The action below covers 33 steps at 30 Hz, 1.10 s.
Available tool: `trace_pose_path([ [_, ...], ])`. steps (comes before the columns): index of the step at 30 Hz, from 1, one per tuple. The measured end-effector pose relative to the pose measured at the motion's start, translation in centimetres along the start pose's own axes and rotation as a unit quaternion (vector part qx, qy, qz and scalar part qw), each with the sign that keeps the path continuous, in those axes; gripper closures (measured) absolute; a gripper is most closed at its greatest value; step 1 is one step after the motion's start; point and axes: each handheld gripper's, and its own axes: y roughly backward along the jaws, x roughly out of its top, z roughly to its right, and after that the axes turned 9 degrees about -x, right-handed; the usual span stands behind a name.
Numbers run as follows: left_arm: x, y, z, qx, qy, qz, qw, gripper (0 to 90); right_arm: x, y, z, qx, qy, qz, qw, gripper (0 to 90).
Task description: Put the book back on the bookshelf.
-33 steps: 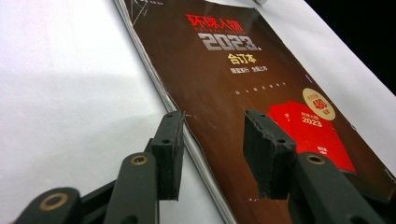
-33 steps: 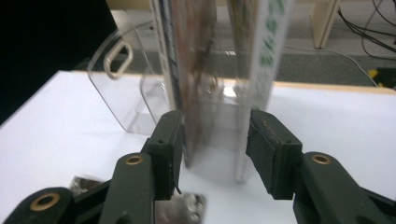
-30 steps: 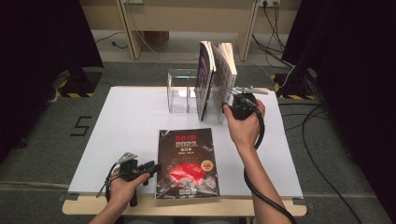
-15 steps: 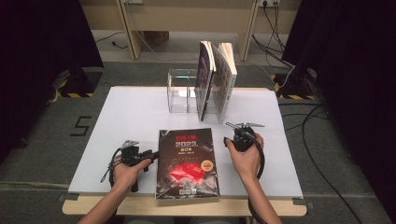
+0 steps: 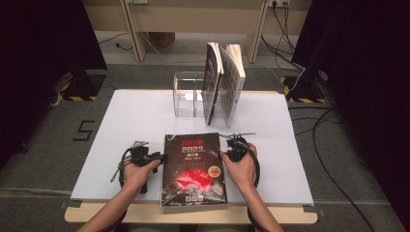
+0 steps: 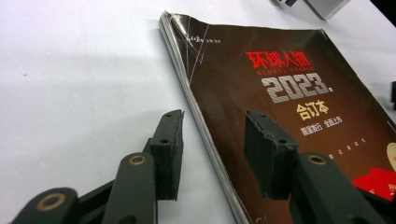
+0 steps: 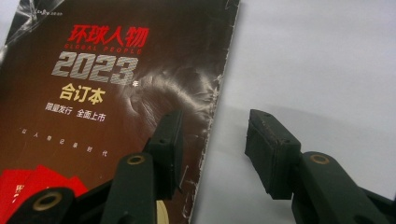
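A dark-covered book [image 5: 195, 169] with red and silver lettering lies flat near the table's front edge. My left gripper [image 5: 159, 156] rests at its left edge, held level and pointing right. In the left gripper view the book's spine edge [image 6: 205, 135] runs between my open jaws [image 6: 215, 140], one over the table and one over the cover, neither pressing. My right gripper [image 5: 227, 153] sits at the book's right edge. In the right gripper view it [image 7: 212, 135] stands open astride the worn edge of the cover [image 7: 116, 93].
A clear acrylic rack [image 5: 186, 94] stands at the back of the white table [image 5: 121, 125], with two upright books [image 5: 223, 87] leaning at its right end. The table's wooden front edge [image 5: 193, 215] lies just below the flat book.
My right hand has come down from the upright books to the flat book's right edge. My left hand has slid rightwards up to the book's left edge.
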Motion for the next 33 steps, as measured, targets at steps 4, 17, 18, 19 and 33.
trace_pose_path([
  [4,0.1,-0.3,0.0,-0.002,0.000,-0.002,1.0000,58.6,0.0,-0.7,-0.3,-0.001,0.007,-0.005,1.0000,56.9],
  [17,0.5,-1.2,0.9,-0.002,0.018,-0.006,0.9998,62.4,-0.1,-0.9,-1.2,-0.004,0.010,0.000,0.9999,62.6],
  [18,0.5,-1.2,0.9,-0.002,0.018,-0.006,0.9998,62.4,-0.2,-0.9,-1.3,-0.011,0.016,0.002,0.9998,65.8],
  [19,0.5,-1.2,0.9,-0.003,0.021,-0.005,0.9998,62.7,-0.2,-0.9,-1.3,-0.016,0.016,0.004,0.9997,67.3],
  [33,0.0,-1.0,1.4,-0.022,0.017,-0.011,0.9996,76.5,-1.4,0.8,-0.6,-0.008,0.023,-0.026,0.9994,80.5],
])
